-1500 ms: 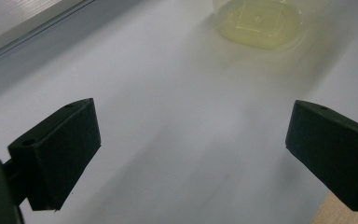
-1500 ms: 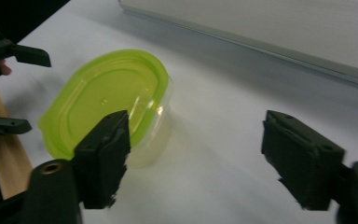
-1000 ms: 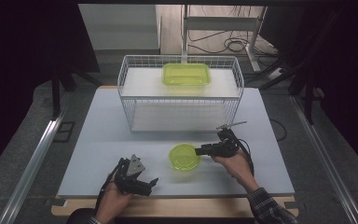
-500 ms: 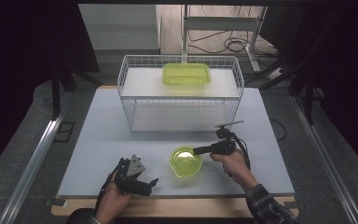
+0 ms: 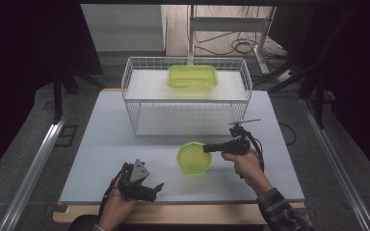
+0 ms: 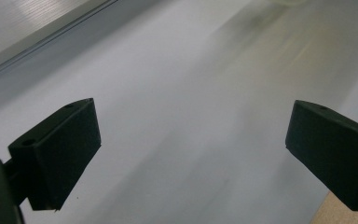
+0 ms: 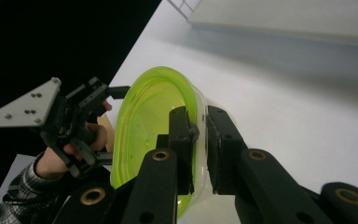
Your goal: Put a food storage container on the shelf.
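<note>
Your right gripper fingers are clamped on the wall of the round green bowl: one pad inside the rim, one outside, plastic pinched between them. The jaws have just been closing, with the bowl's wall between them. In the high view the right gripper comes in from the bowl's right side, roughly level.

Left gripper sits near the front table edge, well apart from the bowl, jaws spread wide with nothing between the pads.

Handling, my read:
- Thin translucent plastic, so light. Weight won't be the issue.
- The wall looks flexible; a one-sided rim pinch will likely let it tilt or swing from the grip point. Move slowly.
- Smooth, glossy surface, probably slippery. The pads bite just below the rim lip, which should help stop it sliding out.
- Not fragile, but a hard squeeze could deform the wall.

Position: the bowl is on the near-centre of the table, in front of the white wire basket, well apart from it. It seems tipped up in the right gripper view, mouth facing the left hand. A rectangular green container already sits on the basket's upper shelf.

Your grip point is fine; keep the pads deep enough over the rim.
</note>
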A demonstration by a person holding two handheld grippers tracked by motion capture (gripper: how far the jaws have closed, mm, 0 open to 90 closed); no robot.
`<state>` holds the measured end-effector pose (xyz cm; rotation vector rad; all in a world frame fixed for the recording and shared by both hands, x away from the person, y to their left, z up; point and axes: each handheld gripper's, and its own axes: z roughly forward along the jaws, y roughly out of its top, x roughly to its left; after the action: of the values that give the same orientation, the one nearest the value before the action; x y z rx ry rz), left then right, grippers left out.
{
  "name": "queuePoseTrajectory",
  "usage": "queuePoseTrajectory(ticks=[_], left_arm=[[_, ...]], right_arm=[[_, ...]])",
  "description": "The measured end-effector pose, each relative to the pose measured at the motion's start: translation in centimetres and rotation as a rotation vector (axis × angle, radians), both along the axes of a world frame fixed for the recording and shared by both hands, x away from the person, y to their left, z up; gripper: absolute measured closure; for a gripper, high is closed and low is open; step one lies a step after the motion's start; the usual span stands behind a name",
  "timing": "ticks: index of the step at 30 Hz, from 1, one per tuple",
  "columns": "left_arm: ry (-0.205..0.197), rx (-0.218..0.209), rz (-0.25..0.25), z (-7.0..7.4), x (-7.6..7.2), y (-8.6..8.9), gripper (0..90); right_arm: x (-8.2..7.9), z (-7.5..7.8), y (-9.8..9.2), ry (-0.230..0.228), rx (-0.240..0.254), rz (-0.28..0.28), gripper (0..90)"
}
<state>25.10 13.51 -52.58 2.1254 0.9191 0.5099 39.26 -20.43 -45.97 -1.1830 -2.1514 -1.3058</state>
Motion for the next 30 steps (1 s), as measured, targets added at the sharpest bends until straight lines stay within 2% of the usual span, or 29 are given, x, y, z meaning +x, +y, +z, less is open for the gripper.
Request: queuePoseTrajectory(ticks=[8, 11, 15, 24, 30], left_arm=[[-0.009, -0.001, 0.002, 0.1, 0.0, 0.0, 2.8], [-0.027, -0.013, 0.011, 0.3, -0.1, 0.1, 2.8], [-0.023, -0.023, 0.019, 0.4, -0.1, 0.2, 2.8], [-0.017, -0.047, 0.007, 0.5, -0.2, 0.1, 2.8], [-0.032, -0.072, -0.009, 0.8, -0.3, 0.2, 2.9]], right_arm=[[0.2, 1.9, -0.5, -0.03, 0.027, -0.032, 80.4], [0.3, 2.6, -0.5, -0.036, 0.035, -0.037, 80.4], [0.5, 3.8, -0.7, -0.056, 0.046, -0.043, 80.4], [1.1, 6.9, -0.9, -0.091, 0.083, -0.073, 80.5], [1.6, 8.7, -1.0, -0.117, 0.101, -0.087, 80.5]])
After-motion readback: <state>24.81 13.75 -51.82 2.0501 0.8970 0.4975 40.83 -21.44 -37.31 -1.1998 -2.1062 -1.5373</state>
